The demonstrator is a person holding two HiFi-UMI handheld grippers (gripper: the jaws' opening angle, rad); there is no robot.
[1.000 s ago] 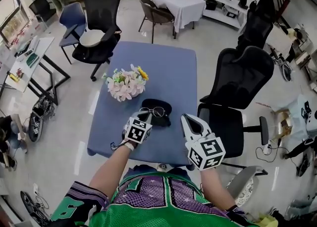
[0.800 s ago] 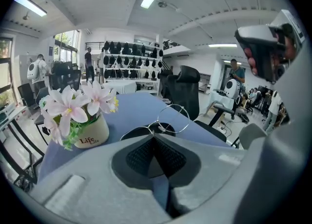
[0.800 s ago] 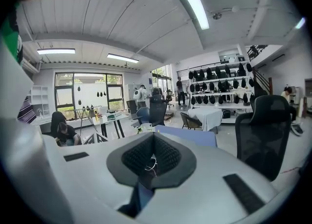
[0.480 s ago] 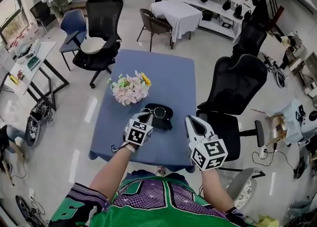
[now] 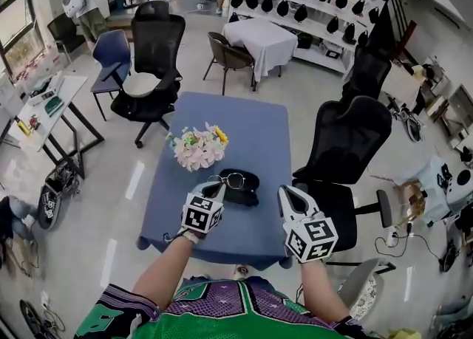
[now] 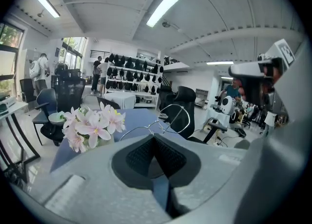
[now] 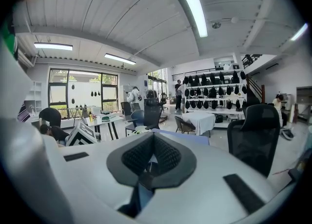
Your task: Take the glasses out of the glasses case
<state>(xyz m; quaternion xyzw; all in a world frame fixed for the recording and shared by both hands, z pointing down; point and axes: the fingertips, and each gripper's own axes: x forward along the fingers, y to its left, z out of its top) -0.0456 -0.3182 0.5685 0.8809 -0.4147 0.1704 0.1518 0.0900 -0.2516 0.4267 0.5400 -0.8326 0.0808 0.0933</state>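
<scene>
Thin wire-rimmed glasses [image 5: 228, 179] hang just above the black glasses case [image 5: 244, 185], which lies on the blue table [image 5: 247, 127]. My left gripper [image 5: 219, 191] is shut on the glasses, pinching the frame at its tips. In the left gripper view the glasses [image 6: 155, 125] stick up from the closed left gripper [image 6: 153, 138], both round lenses showing against the room. My right gripper [image 5: 287, 193] hovers to the right of the case near the table's front edge. In the right gripper view its pads meet with nothing between them, so the right gripper [image 7: 152, 138] is shut.
A pot of pink and white flowers [image 5: 199, 148] stands on the table behind and left of the case, and the flowers [image 6: 90, 126] sit close to the left gripper. A black office chair [image 5: 347, 145] stands at the table's right side, another chair [image 5: 151, 57] beyond its far left corner.
My left gripper has risen with the glasses in it, lifting them clear of the case. The right gripper has come up a little beside it.
</scene>
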